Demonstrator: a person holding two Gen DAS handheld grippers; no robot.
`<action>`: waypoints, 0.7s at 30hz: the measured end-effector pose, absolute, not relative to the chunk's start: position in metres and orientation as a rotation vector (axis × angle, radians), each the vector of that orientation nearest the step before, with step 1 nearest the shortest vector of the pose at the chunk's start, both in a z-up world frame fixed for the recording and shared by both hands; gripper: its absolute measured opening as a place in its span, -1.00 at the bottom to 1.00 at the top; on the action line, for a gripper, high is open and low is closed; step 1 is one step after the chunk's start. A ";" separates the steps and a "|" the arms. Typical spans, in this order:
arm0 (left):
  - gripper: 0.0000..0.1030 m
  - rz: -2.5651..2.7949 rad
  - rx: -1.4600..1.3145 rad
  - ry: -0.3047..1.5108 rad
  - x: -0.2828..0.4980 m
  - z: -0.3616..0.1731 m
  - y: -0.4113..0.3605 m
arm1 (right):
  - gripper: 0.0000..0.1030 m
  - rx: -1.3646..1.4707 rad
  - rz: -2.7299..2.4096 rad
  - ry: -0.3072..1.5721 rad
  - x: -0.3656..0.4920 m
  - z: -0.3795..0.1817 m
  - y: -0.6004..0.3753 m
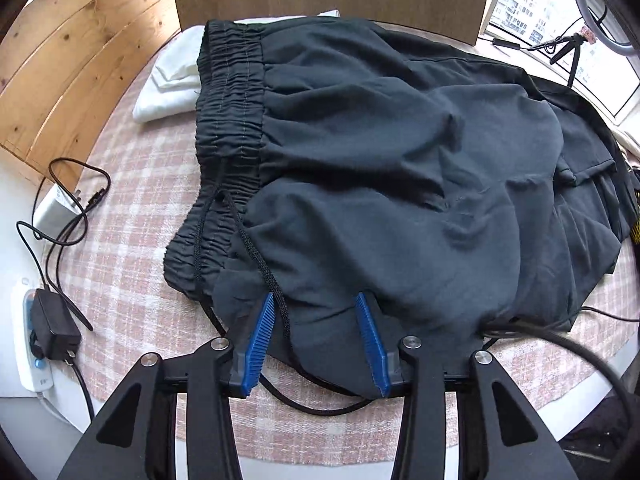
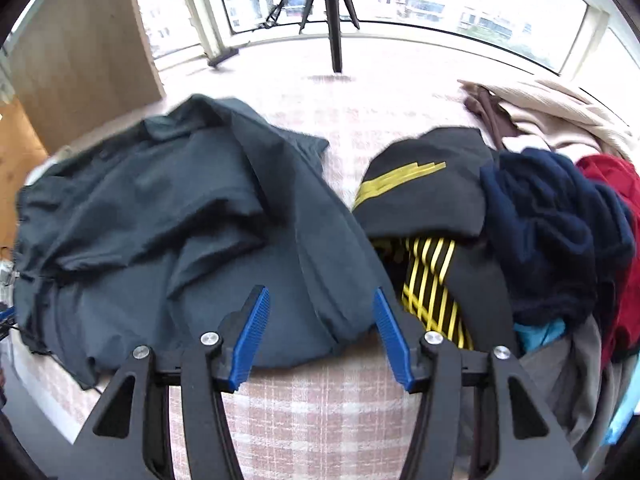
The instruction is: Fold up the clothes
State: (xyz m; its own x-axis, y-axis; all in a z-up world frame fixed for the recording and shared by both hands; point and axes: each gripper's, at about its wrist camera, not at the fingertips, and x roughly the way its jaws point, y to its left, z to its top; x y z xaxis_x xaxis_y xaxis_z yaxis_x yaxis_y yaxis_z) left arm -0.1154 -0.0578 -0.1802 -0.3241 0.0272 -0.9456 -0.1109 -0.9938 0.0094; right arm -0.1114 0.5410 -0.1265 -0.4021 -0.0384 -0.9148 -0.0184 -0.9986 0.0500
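A pair of dark grey shorts (image 1: 380,152) lies crumpled on the pink checked tablecloth (image 1: 132,220), its elastic waistband (image 1: 228,108) to the left and a black drawstring (image 1: 260,256) trailing toward me. My left gripper (image 1: 316,300) is open, its blue pads either side of the shorts' near edge. In the right wrist view the same shorts (image 2: 180,224) fill the left half. My right gripper (image 2: 320,294) is open over their near right edge, holding nothing.
A pile of clothes lies at the right: a black garment with yellow stripes (image 2: 424,208), a navy one (image 2: 556,232), a red one (image 2: 616,216), beige ones (image 2: 560,116). A folded white cloth (image 1: 172,80) lies behind the waistband. A power strip with charger (image 1: 44,332) and cables sit left. A tripod (image 2: 332,8) stands by the window.
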 end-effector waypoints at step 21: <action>-0.21 2.573 -1.847 0.028 -0.115 -0.174 -0.069 | -0.92 1.378 -2.735 0.125 -0.177 -0.019 0.563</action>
